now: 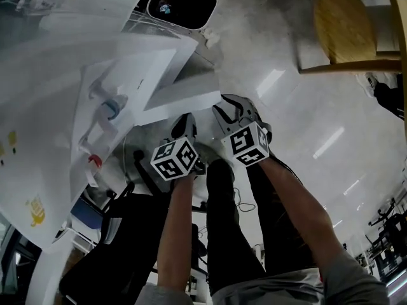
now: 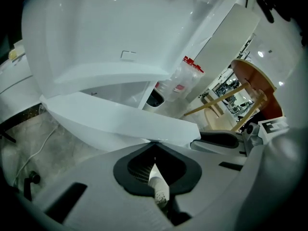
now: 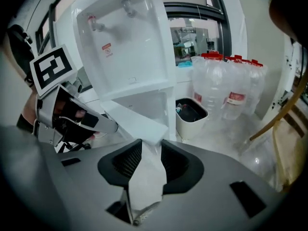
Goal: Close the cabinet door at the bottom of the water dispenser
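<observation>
The white water dispenser [image 1: 57, 107] stands at the left, taps facing me. Its bottom cabinet door [image 1: 184, 97] stands swung out. In the right gripper view a corner of the door [image 3: 137, 121] runs in between the ribbed pads of my right gripper [image 3: 151, 150] and fills the gap between them. In the left gripper view my left gripper [image 2: 154, 144] has its tips together, right under the door's edge [image 2: 120, 121]; whether they touch it is unclear. In the head view both grippers, left [image 1: 189, 122] and right [image 1: 234, 107], sit side by side at the door.
A white bin [image 3: 190, 114] with a dark liner stands beside the dispenser. Several large water bottles [image 3: 231, 85] with red caps are behind it. A round wooden stool [image 1: 346, 27] is at the upper right. The person's legs [image 1: 229, 234] are below the grippers.
</observation>
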A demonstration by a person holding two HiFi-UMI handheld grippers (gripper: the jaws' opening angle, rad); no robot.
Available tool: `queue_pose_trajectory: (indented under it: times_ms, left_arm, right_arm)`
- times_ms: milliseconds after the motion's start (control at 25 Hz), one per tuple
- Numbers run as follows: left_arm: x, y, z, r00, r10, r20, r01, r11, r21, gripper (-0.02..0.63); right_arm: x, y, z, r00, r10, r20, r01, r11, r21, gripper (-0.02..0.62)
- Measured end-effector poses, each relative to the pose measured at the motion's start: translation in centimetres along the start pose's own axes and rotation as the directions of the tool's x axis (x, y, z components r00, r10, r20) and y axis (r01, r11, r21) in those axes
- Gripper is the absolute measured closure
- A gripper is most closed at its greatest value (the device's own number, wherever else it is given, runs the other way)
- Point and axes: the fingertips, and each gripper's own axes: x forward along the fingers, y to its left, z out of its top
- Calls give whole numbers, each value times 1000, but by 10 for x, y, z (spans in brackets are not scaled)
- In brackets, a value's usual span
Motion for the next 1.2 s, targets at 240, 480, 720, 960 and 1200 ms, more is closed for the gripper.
queue_pose_trajectory:
  times_ms: [240, 480, 720, 960, 1200]
  left_arm:
    - [10, -1, 21, 1000, 4, 28, -4, 1000, -3, 597]
    - [18, 0, 40, 999, 11, 46, -11, 1000, 4, 597]
    - [24, 5, 62, 996, 27, 88, -27, 1000, -3, 597]
    - [25, 20, 76, 990, 60, 130, -54, 997, -53, 597]
    - [30, 24, 86, 984, 75, 160, -66, 996, -65, 597]
  right_arm:
    - [14, -20, 23, 998, 20, 53, -16, 997, -75, 468]
    - [30, -35, 45, 996, 23, 84, -13, 993, -122, 474]
    - [47, -49, 69, 992, 37, 124, -18, 987, -157, 482]
    - [62, -58, 91, 987, 53, 155, -22, 981, -195, 486]
    - [75, -62, 106, 983, 61, 173, -22, 976, -217, 489]
